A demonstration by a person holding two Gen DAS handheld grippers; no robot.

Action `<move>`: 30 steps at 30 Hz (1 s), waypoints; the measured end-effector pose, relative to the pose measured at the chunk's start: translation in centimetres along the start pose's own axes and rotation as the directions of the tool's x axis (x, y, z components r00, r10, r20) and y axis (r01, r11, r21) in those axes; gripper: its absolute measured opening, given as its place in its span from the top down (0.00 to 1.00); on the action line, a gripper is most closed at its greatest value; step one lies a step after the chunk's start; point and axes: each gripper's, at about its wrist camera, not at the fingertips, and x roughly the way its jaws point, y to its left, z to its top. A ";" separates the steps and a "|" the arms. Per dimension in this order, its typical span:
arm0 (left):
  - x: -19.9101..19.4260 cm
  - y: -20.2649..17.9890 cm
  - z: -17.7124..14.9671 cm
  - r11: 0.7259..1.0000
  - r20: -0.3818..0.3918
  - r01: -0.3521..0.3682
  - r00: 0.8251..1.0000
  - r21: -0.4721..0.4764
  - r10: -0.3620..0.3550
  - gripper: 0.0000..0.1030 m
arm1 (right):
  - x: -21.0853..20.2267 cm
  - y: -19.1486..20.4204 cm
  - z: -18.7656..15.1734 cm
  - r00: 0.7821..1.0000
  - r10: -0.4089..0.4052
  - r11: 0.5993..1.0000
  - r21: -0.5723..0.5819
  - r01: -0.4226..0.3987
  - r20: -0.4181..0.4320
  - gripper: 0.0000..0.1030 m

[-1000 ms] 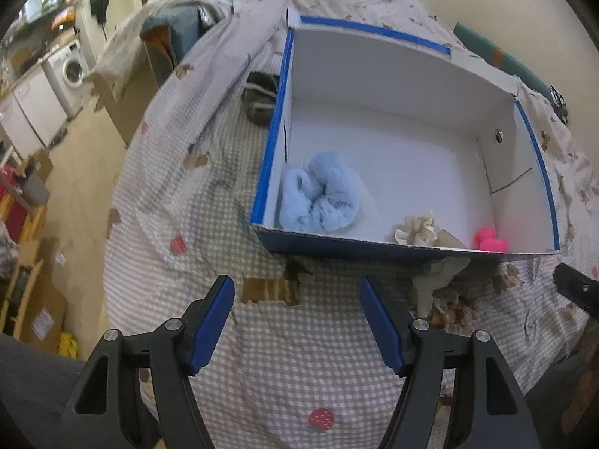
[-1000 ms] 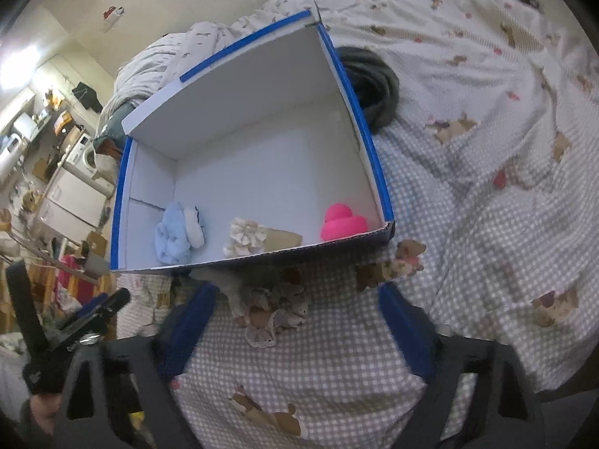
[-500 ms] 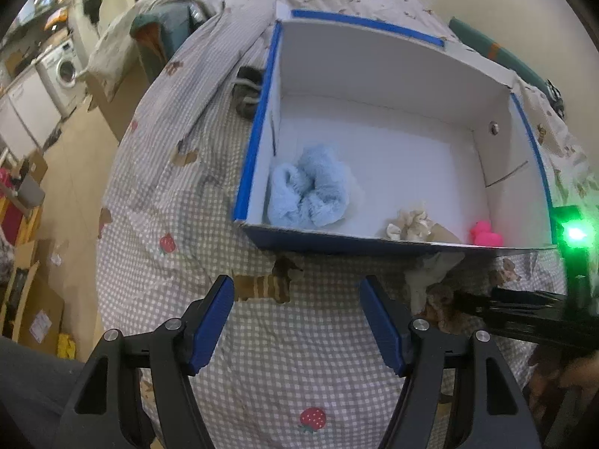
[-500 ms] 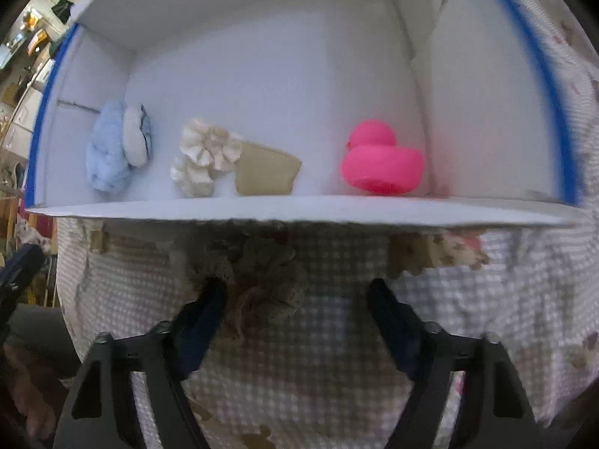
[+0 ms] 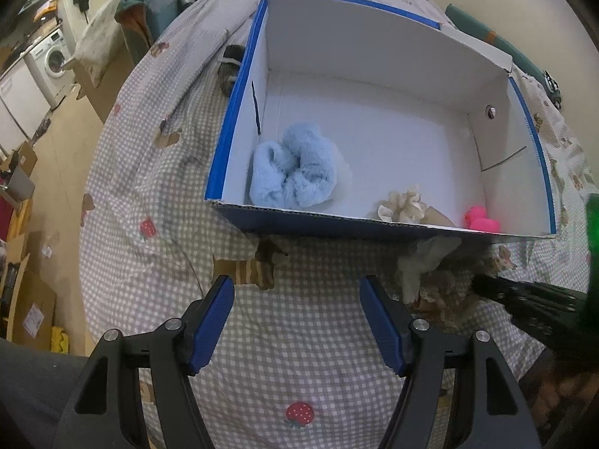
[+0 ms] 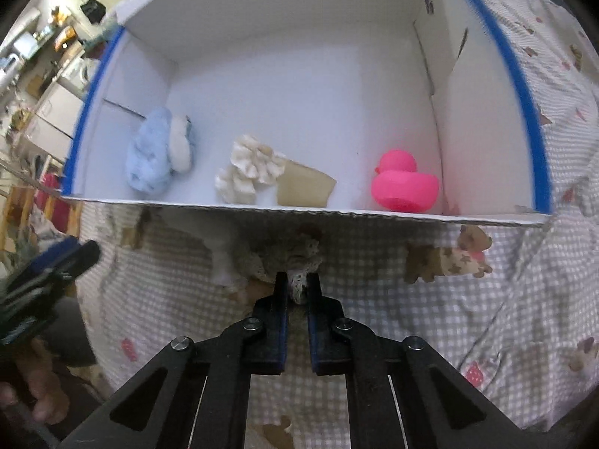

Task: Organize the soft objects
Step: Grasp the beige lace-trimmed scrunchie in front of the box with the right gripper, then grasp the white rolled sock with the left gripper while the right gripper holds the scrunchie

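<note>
**Right pinching lace toy**

Sitting on checked bedspread [image 5: 157,224]: blue-rimmed box [image 6: 524,86]. Hovering at 6 o'clock of box, jaws spread: left gripper [image 5: 297,314]. Pinching lacy soft toy [image 6: 295,258] outside box's near wall: right gripper [image 6: 297,292].

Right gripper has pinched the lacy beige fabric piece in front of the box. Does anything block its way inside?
Only the near wall of the blue-edged white cardboard box; the right gripper must lift the lacy beige fabric piece over it.

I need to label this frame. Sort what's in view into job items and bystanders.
Job: lacy beige soft toy pinched in right tongs; blue-edged box; blue fluffy scrunchie; cream scrunchie; pink duck.

Bystanders: washing machine; checked bedsheet; open left tongs.
</note>
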 end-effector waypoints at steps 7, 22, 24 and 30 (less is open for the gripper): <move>0.4 -0.9 -0.2 1.000 -0.011 -0.001 1.000 0.030 0.002 0.35 | -4.3 -0.7 -0.1 0.997 0.042 0.999 0.022 -0.044 0.069 0.90; 4.1 -6.0 0.1 0.975 -0.087 0.131 0.989 0.177 -0.117 0.35 | -4.1 -5.9 -0.1 0.990 0.085 0.970 0.216 -0.108 0.113 0.90; 4.9 -7.0 0.3 0.969 -0.103 0.159 0.985 0.190 -0.141 0.35 | -3.7 -5.8 0.0 0.990 0.090 0.971 0.211 -0.111 0.107 0.90; 7.0 -9.5 0.9 0.949 -0.160 0.199 0.973 0.244 -0.163 0.39 | -2.9 -5.4 0.2 0.987 0.142 0.967 0.201 -0.156 0.078 0.90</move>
